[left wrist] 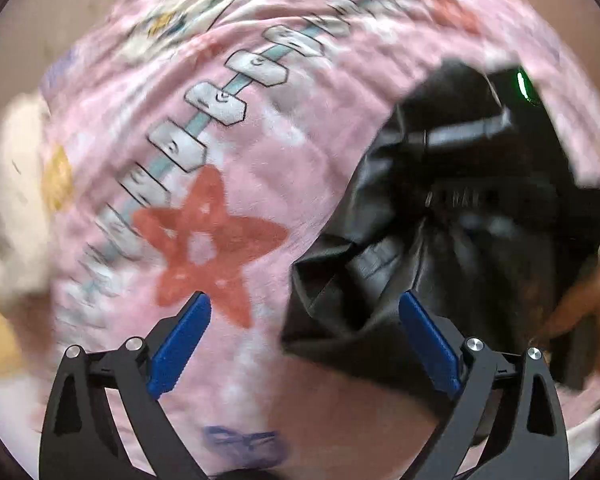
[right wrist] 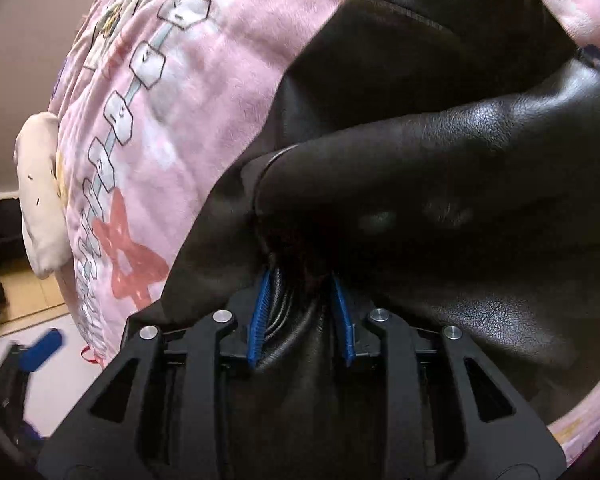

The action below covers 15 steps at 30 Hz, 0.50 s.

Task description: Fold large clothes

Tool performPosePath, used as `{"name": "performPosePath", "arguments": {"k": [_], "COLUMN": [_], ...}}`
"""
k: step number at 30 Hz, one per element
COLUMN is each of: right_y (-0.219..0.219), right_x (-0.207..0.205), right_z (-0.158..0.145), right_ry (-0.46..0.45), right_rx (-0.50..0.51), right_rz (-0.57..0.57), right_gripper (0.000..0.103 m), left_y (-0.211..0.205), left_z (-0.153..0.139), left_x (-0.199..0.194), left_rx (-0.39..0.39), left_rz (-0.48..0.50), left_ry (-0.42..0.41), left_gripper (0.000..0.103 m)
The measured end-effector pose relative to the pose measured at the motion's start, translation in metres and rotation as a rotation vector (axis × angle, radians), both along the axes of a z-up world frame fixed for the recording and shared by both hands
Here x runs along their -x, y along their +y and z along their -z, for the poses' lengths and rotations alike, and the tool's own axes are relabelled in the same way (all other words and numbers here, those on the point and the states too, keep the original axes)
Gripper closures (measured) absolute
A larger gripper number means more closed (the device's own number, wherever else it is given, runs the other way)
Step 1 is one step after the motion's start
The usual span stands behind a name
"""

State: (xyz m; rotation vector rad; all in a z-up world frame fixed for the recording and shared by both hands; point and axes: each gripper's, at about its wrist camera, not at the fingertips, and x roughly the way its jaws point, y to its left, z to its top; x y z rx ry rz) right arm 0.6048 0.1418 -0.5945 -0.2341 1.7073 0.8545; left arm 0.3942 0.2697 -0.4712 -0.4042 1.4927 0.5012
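Black leather, glossy and creased, fills the right wrist view: one jacket [right wrist: 440, 184] lies on a pink printed blanket [right wrist: 204, 80], and the right gripper [right wrist: 302, 312] has its blue pads drawn close together on a bunched fold of it at the near edge. From the left wrist view the same jacket [left wrist: 440, 220] sits to the right and slightly beyond the left gripper [left wrist: 304, 340], whose fingers stand wide apart with nothing between them; the left pad hovers over a red star print, the right pad over the jacket's near left corner. The garment's long axis cannot be read from these blurred, close frames. As a judgement, the fold turns on the left gripper reaching right to that free corner, since the right one is already engaged. One cream cloth bundle [right wrist: 40, 196] lies at the blanket's far left edge.
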Motion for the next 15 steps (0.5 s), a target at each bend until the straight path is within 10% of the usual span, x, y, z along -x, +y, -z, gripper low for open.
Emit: {"name": "performPosePath", "arguments": {"k": [7,11,15], "right_y": [-0.029,-0.039,-0.037], "right_x": [-0.001,0.001,0.001], "right_z": [-0.008,-0.042,-0.034], "right_ry": [0.023,0.008,0.008], "right_rx": [-0.153,-0.278,-0.227], "right_rz": [0.123,0.13,0.102], "right_gripper": [0.075,0.075,0.074], "left_y": [-0.001,-0.011,-0.017], "left_z": [-0.007,0.041,0.09], "left_x": [0.012,0.007,0.023], "left_rx": [-0.044,-0.238,-0.215], "left_rz": [-0.064,-0.089,-0.1], "left_ry": [-0.106,0.065,0.17], "left_gripper": [0.011,0.011,0.009]}}
